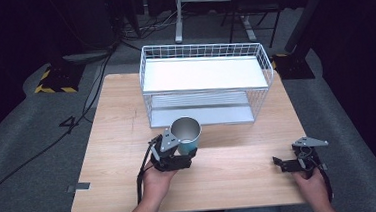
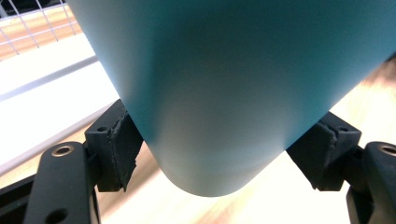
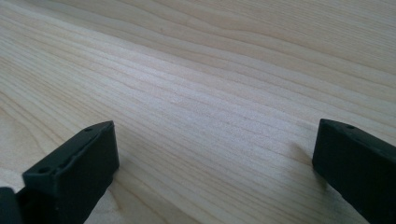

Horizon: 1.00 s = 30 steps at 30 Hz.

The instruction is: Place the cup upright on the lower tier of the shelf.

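Observation:
A teal cup (image 1: 186, 134) with a shiny metal inside is held just above the wooden table (image 1: 118, 141), in front of the wire rack. My left gripper (image 1: 182, 154) is shut on the cup near its base. In the left gripper view the cup's teal wall (image 2: 224, 84) fills the space between both pads (image 2: 119, 147), which press its sides. My right gripper (image 1: 285, 163) rests low at the table's front right, jaws wide apart. The right gripper view has bare wood (image 3: 210, 93) between the two black fingers (image 3: 77, 168).
A white wire rack (image 1: 204, 82) with two shelves stands at the table's far middle, right behind the cup. Cables run over the grey floor at the left (image 1: 76, 119). Desk legs (image 1: 177, 21) stand beyond the table.

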Tool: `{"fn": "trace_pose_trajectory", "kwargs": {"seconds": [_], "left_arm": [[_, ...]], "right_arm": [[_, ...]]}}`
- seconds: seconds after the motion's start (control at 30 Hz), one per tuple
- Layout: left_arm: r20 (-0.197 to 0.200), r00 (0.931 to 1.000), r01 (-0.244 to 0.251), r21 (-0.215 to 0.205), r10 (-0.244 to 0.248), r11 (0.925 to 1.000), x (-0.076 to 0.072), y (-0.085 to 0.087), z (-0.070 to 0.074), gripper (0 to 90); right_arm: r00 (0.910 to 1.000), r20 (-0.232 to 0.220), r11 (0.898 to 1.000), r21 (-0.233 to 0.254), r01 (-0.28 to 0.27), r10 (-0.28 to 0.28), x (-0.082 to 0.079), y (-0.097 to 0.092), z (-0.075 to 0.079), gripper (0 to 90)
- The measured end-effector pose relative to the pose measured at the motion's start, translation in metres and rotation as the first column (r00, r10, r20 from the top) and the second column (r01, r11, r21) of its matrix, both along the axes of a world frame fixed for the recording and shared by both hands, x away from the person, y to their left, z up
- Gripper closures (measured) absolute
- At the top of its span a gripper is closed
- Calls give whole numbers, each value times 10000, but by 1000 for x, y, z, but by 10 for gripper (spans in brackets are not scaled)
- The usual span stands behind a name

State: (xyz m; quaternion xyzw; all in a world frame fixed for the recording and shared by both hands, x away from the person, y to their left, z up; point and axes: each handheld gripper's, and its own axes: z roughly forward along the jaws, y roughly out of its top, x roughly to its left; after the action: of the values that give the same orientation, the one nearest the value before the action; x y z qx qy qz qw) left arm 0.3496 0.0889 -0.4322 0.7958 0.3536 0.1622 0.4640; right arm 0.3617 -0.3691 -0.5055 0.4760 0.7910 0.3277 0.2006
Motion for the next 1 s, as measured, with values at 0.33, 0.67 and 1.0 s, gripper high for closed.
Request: {"fn": "trace_pose_trajectory", "kwargs": {"seconds": [0.33, 0.67, 1.0], "left_arm": [[152, 9999, 56, 205, -59, 9998, 33, -15, -5, 253], [198, 9997, -132, -204, 136, 9997, 53, -27, -11, 253], [124, 9992, -385, -301, 389, 9988, 80, -40, -16, 253]], "right_arm": [[10000, 1, 10000, -2, -6, 6, 0, 0, 0, 6], [10000, 1, 10000, -3, -3, 3, 0, 0, 0, 5], [10000, 2, 10000, -1, 2, -2, 0, 0, 0, 5]]}}
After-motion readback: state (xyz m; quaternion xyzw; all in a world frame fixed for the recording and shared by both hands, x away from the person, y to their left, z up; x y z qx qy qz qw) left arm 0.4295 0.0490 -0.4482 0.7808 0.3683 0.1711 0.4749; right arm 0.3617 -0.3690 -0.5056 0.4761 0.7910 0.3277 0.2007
